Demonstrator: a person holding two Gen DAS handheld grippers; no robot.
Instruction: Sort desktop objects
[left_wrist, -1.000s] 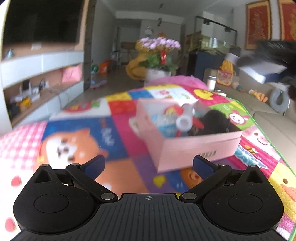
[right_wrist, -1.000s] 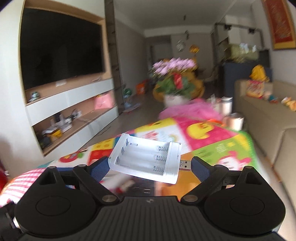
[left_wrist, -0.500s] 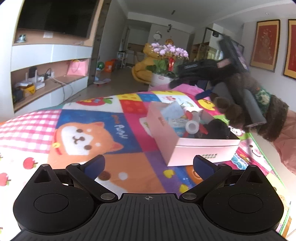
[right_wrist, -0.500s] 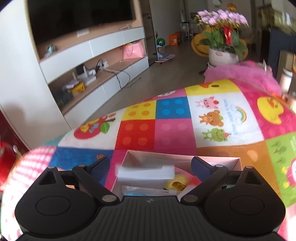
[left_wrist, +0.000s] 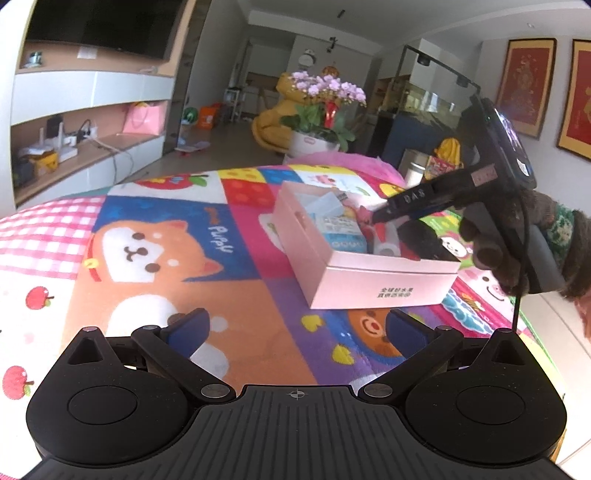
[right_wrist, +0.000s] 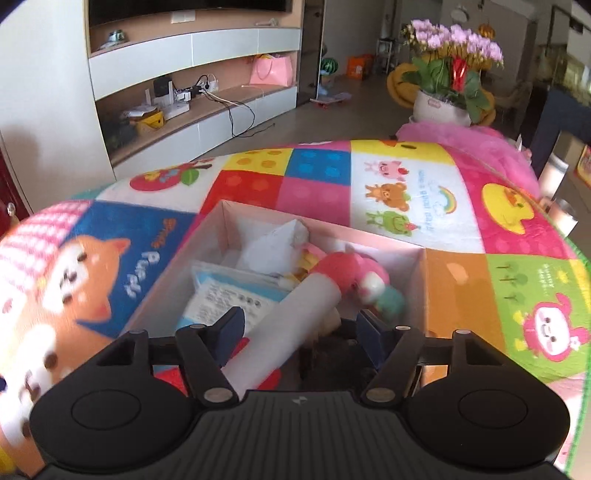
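left gripper (left_wrist: 295, 328): jaws wide apart, nothing between them, low over the play mat (left_wrist: 155, 258)
pink box (left_wrist: 369, 273): open top, on the mat ahead and right of the left gripper, well clear of its fingers
box contents: white and blue packets, white roll, pink toy, dark item
right gripper (left_wrist: 373, 218): tips over the box interior, held by a gloved hand (left_wrist: 517, 243) from the right
background: potted orchids (left_wrist: 325, 107)
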